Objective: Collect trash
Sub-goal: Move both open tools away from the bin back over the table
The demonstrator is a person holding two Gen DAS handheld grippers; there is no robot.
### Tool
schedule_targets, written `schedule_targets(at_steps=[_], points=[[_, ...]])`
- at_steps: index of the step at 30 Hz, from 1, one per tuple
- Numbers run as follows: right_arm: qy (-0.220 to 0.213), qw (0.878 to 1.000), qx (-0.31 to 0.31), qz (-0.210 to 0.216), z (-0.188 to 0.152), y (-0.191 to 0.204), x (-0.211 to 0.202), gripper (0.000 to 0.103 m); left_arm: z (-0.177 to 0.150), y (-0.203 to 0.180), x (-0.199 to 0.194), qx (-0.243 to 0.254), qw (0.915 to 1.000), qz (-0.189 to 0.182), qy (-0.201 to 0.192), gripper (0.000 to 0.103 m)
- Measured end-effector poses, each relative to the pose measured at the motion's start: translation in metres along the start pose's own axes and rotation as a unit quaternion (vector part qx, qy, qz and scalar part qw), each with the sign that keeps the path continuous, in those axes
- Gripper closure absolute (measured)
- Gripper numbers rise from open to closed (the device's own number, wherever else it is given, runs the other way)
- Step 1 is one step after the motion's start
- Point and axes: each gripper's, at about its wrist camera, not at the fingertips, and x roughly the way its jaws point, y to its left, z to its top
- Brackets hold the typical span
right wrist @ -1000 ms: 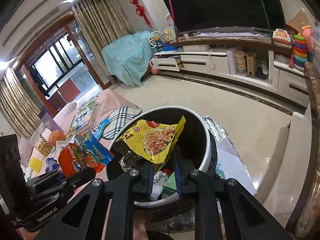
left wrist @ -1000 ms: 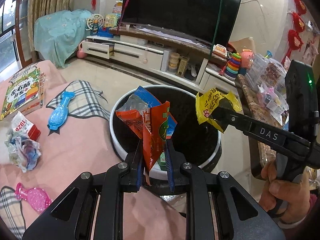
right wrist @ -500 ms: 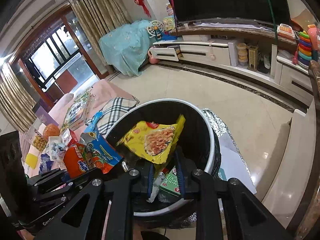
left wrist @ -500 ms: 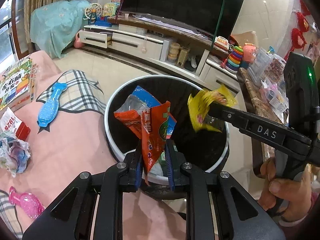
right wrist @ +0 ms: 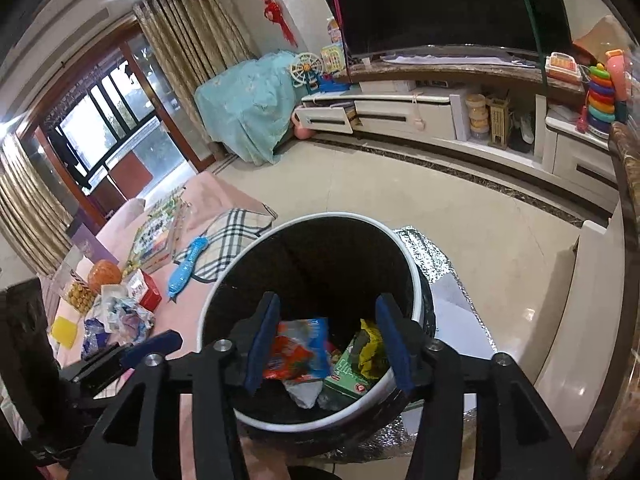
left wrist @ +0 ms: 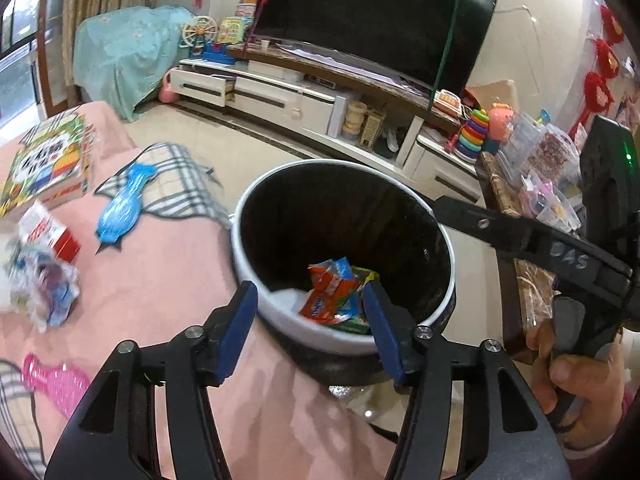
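A round bin (left wrist: 316,336) with a white rim and black liner stands against the pink-covered table. My left gripper (left wrist: 308,308) hangs over its near edge, jaws opening, with nothing between the blue pads. The orange and blue snack wrapper (left wrist: 332,296) lies loose at the bottom. My right gripper (right wrist: 328,320) is also over the bin (right wrist: 416,276), jaws opening and holding nothing. Below it lie the yellow wrapper (right wrist: 370,348), the orange and blue wrapper (right wrist: 300,348) and a green carton (right wrist: 344,372). The right gripper (left wrist: 448,208) reaches in from the right, held by a hand (left wrist: 576,380).
On the pink cloth lie crumpled plastic (left wrist: 44,284), a small red and white box (left wrist: 48,232), a blue fish-shaped toy (left wrist: 124,204), a pink one (left wrist: 52,380) and a picture book (left wrist: 44,164). A TV cabinet (left wrist: 280,96) lines the far wall. A brown counter edge (left wrist: 508,248) stands right of the bin.
Both grippers went from shut on a wrapper to open. The orange and blue wrapper and the yellow wrapper dropped from the jaws into the bin. Neither hand shifted much.
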Motion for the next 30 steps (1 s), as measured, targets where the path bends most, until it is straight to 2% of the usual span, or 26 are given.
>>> schedule_targets(at_steps=[1, 3, 8, 17, 24, 30], points=[[-0.004, 1.0, 0.003, 0.002, -0.002, 0.001, -0.002, 0.035, -0.005, 0.003, -0.004, -0.004, 1.0, 0.003, -0.004, 0.045], [-0.009, 1.0, 0.012, 0.01, -0.006, 0.003, -0.006, 0.018, -0.014, 0.009, -0.01, -0.013, 0.9998, 0.009, -0.011, 0.044], [-0.019, 0.999, 0.019, 0.019, -0.018, 0.014, -0.013, 0.013, -0.039, 0.027, -0.03, -0.031, 0.9987, 0.031, -0.025, 0.04], [-0.024, 0.998, 0.005, 0.052, -0.044, 0.052, -0.016, 0.011, -0.078, 0.073, -0.068, -0.076, 0.9939, 0.067, -0.043, 0.037], [0.0, 0.996, -0.03, 0.081, -0.067, 0.095, -0.003, 0.01, -0.102, 0.109, -0.097, -0.105, 0.9882, 0.097, -0.055, 0.036], [0.025, 0.993, -0.049, 0.101, -0.086, 0.126, 0.01, 0.01, -0.121, 0.142, -0.12, -0.142, 0.9801, 0.123, -0.065, 0.035]])
